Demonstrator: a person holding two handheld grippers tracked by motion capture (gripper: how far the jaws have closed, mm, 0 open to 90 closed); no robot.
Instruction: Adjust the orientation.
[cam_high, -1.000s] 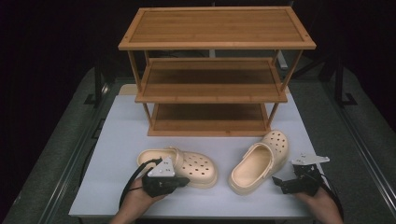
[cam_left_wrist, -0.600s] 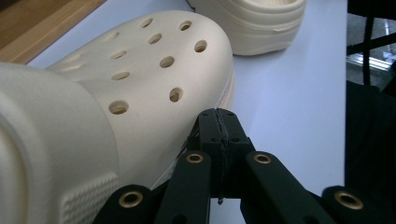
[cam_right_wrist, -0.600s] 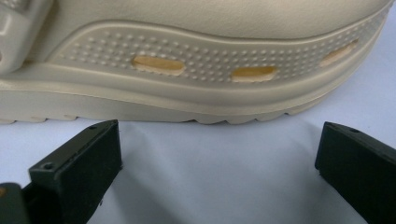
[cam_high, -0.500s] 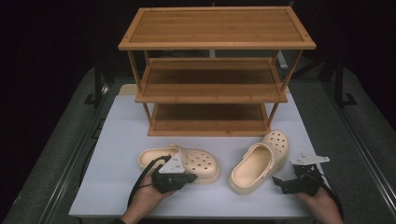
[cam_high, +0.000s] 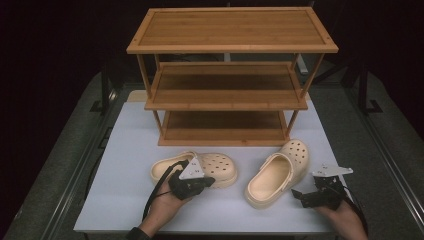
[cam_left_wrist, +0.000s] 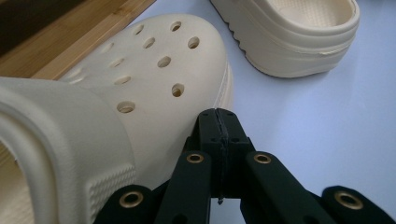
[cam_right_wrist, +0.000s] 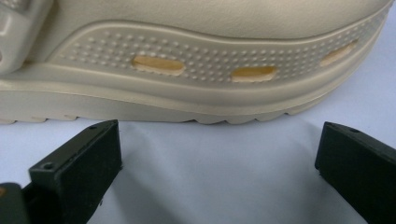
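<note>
Two cream clogs are seen on the white counter, in front of a three-tier wooden shoe rack. The left clog lies on its sole, toe toward the right; the right clog stands just beside it, apart, toe toward the rack. The left tongs are observed at the near side of the left clog, and in the left gripper view the two black jaws are pressed together with nothing between them, their tip just beside the perforated toe cap. The right tongs are held low on the counter near the right clog's outer side; in the right gripper view the jaws are spread wide, with that clog's studded side wall just beyond them, not touched.
</note>
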